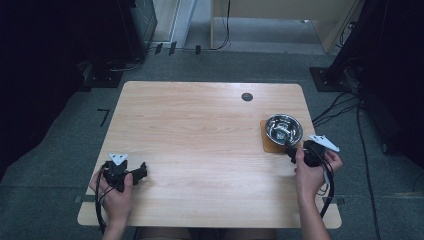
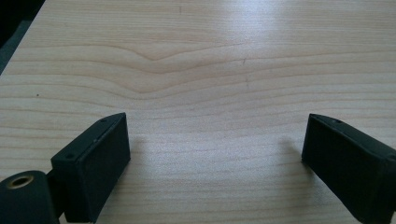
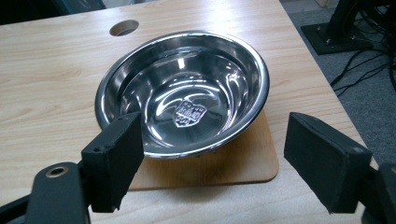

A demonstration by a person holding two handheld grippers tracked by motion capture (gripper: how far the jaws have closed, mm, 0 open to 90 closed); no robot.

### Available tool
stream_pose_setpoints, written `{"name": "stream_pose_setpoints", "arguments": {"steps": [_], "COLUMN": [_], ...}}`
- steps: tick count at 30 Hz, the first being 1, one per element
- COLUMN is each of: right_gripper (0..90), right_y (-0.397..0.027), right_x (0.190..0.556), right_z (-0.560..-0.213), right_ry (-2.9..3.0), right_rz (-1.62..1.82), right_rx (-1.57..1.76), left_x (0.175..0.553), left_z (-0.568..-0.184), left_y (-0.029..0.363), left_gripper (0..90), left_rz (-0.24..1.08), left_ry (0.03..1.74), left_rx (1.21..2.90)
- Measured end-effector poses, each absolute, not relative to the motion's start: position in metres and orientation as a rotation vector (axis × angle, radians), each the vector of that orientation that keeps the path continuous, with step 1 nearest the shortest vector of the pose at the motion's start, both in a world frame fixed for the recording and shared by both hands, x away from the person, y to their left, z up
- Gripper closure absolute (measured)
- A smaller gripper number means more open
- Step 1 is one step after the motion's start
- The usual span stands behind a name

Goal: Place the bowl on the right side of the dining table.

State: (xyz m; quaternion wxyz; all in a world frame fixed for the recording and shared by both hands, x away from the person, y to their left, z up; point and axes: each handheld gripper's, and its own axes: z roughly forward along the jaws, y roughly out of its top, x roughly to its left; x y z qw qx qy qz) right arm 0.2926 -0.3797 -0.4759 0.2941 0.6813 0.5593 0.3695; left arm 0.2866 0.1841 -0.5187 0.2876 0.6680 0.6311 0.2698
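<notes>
A shiny steel bowl (image 1: 283, 128) sits on a thin square wooden mat (image 1: 270, 144) near the table's right edge. In the right gripper view the bowl (image 3: 184, 91) is empty, with a crest stamped in its bottom, and the mat (image 3: 224, 168) shows under its near side. My right gripper (image 3: 212, 156) is open just short of the bowl's near rim; in the high view it (image 1: 291, 150) is at the mat's front corner. My left gripper (image 1: 141, 172) rests low at the front left, and its jaws (image 2: 212, 154) stand wide open over bare wood.
A round cable hole (image 1: 247, 97) is in the table (image 1: 200, 150) behind the bowl. Beyond the right edge, black cables (image 1: 360, 120) and a stand base (image 1: 327, 77) lie on the floor. A wooden desk (image 1: 280, 20) stands at the back.
</notes>
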Motion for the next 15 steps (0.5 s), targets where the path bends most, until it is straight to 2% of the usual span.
{"name": "stream_pose_setpoints", "arguments": {"steps": [15], "right_gripper": [20.2], "right_y": [-0.377], "right_x": [0.28], "right_z": [-0.485], "right_ry": [1.499], "right_rz": [0.973], "right_rx": [1.808], "left_x": [0.287], "left_z": [-0.519], "left_y": [0.184], "left_gripper": [7.5], "left_rz": [0.72], "left_ry": [1.686], "left_rx": [1.785]}}
